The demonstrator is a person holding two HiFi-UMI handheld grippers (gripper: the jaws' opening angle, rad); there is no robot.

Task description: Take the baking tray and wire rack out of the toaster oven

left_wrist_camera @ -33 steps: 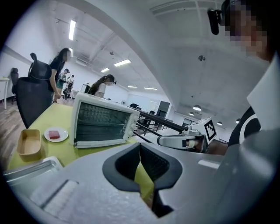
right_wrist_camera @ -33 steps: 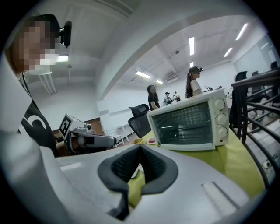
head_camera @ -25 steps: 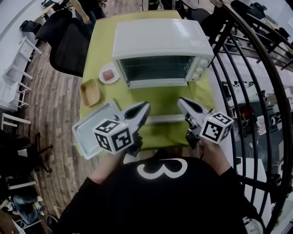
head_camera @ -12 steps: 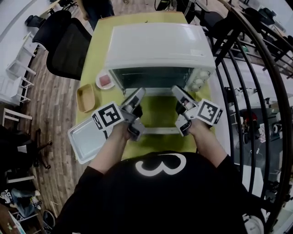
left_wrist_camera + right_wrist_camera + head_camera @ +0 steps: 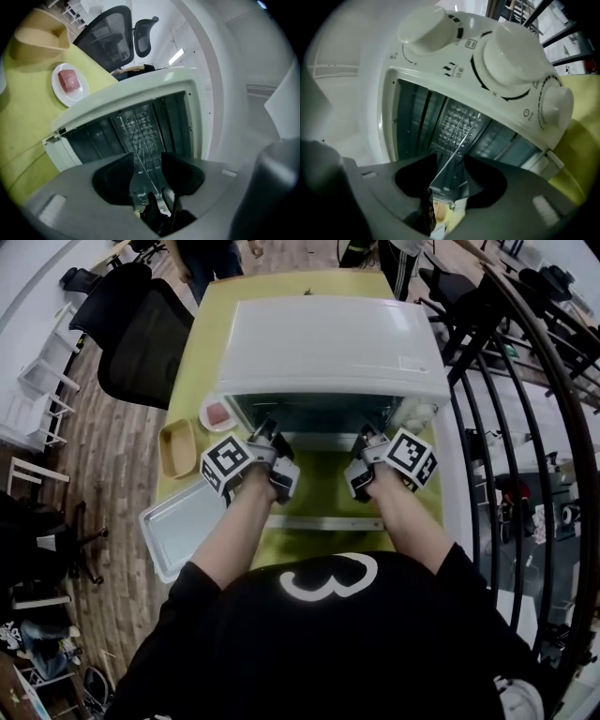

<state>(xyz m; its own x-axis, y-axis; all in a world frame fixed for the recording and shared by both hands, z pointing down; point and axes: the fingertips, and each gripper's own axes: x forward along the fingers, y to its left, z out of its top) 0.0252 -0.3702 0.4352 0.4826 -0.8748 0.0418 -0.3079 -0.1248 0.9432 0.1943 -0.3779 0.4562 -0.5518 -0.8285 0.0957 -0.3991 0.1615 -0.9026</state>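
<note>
left tongs (image 5: 143, 172) and right tongs (image 5: 450, 180) have just been opening and stand wide about the front edge of the wire rack (image 5: 139, 133) inside the toaster oven (image 5: 333, 343), the baking tray (image 5: 178, 521) lying out on the bench (image 5: 206, 324) at near left; an uneven pull could skew and jam the rack

One toaster oven (image 5: 328, 348), one wire rack (image 5: 457, 145), one baking tray (image 5: 183, 526), one tan dish (image 5: 176, 448), one plate (image 5: 217, 412), three knobs (image 5: 511, 61)

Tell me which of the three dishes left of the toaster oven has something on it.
The round white plate nearest the oven: a pink slab lies on it. The tan dish and the silver tray hold nothing.
</note>
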